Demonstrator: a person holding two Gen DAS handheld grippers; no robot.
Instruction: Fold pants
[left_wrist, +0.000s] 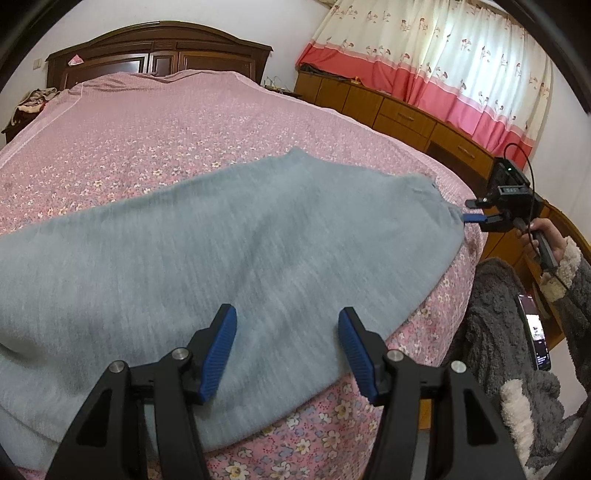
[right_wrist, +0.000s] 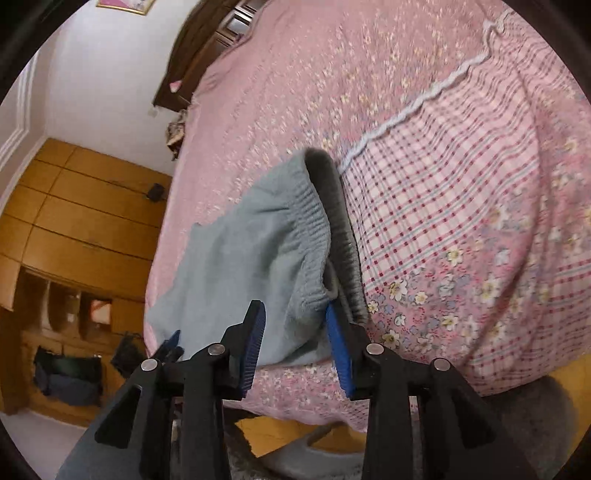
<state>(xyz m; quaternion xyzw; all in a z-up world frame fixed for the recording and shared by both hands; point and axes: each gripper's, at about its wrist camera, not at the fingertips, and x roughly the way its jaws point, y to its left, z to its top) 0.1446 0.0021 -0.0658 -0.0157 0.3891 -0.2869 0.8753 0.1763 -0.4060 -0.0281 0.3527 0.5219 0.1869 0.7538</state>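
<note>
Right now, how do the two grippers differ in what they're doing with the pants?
The left gripper hovers over the flat middle of the pants, its jaws wide apart and empty. The right gripper sits at the ribbed waistband by the bed edge; its jaws are narrower, with the waistband corner between them, not clearly pinched. Both have black arms and blue ridged pads and point downward.

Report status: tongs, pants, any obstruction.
Left tongs open over pants, gripping nothing. Right tongs open at waistband, one pad against it. Pants flat on bed. Nothing in the way.
</note>
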